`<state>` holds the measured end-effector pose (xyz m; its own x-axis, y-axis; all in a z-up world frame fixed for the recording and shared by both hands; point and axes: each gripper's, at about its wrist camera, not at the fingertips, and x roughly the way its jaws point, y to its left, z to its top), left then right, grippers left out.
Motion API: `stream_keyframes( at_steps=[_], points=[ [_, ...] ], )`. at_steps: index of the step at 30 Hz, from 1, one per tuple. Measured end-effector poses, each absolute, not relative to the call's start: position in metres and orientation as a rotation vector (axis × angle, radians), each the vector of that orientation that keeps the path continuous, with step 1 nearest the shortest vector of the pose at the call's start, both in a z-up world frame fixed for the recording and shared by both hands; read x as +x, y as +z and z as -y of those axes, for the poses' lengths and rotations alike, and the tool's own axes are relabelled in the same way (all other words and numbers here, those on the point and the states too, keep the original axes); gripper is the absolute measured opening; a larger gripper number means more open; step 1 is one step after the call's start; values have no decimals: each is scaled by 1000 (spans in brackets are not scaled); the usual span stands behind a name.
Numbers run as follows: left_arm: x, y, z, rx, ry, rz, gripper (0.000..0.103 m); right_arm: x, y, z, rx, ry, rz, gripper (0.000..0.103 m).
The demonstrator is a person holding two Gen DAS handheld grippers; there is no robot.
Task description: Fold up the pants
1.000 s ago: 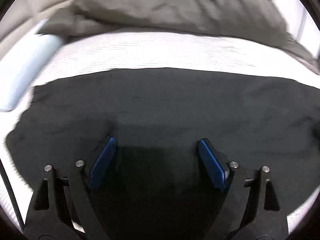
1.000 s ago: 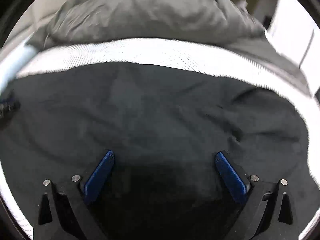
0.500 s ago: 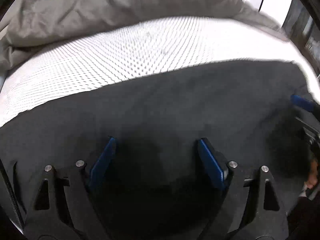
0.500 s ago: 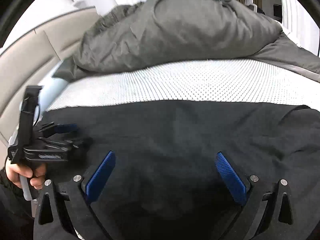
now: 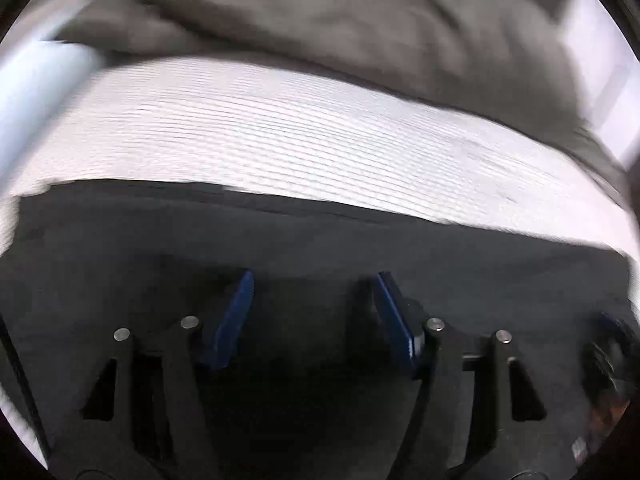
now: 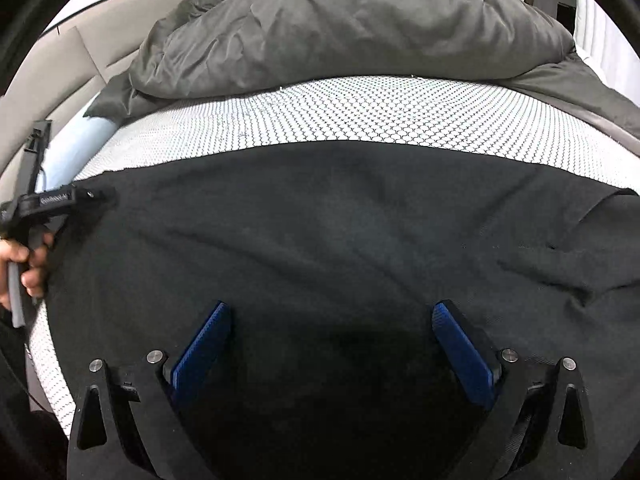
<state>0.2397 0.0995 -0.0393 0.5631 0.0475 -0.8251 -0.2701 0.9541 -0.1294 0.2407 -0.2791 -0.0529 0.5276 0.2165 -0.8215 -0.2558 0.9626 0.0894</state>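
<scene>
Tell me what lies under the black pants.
The black pants lie spread on a white patterned mattress cover, which shows beyond their far edge and at the near left. Whatever is directly beneath the fabric is covered.

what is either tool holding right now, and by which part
Nothing is held. The right tool stands wide open above the black pants. The left tool has just been closing, but its pads show a clear gap, gripping no fabric.
</scene>
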Motion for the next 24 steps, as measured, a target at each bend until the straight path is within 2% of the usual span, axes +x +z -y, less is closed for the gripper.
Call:
stream_keyframes(
  at_steps=[2, 5, 7, 9, 10, 11, 15, 17, 19, 24],
  points=[
    [236, -28, -102, -335, 75, -939, 60, 240, -53, 278, -56, 275, -976, 102],
    [223, -3, -107, -184, 145, -833, 61, 239, -54, 279, -54, 271, -975, 102],
    [219, -6, -129, -188, 215, -834, 59, 239, -54, 279, -55, 270, -973, 102],
    [222, -21, -163, -263, 261, -868, 34, 239, -54, 279, -55, 271, -972, 102],
    [221, -33, -180, -287, 295, -909, 15, 238, -54, 280, -55, 272, -971, 102],
    [217, -42, -192, -295, 316, -926, 11, 238, -55, 280, -55, 272, -971, 102],
    [202, -54, -244, -401, 377, -899, 9, 236, -55, 282, -62, 276, -969, 102],
    [182, -51, -279, -513, 456, -829, 0, 238, -55, 281, -63, 277, -968, 102],
    [169, -50, -298, -618, 444, -772, 0, 237, -55, 281, -65, 274, -969, 102],
    [147, -27, -259, -441, 393, -813, 4, 239, -55, 280, -72, 268, -969, 102]
  ],
)
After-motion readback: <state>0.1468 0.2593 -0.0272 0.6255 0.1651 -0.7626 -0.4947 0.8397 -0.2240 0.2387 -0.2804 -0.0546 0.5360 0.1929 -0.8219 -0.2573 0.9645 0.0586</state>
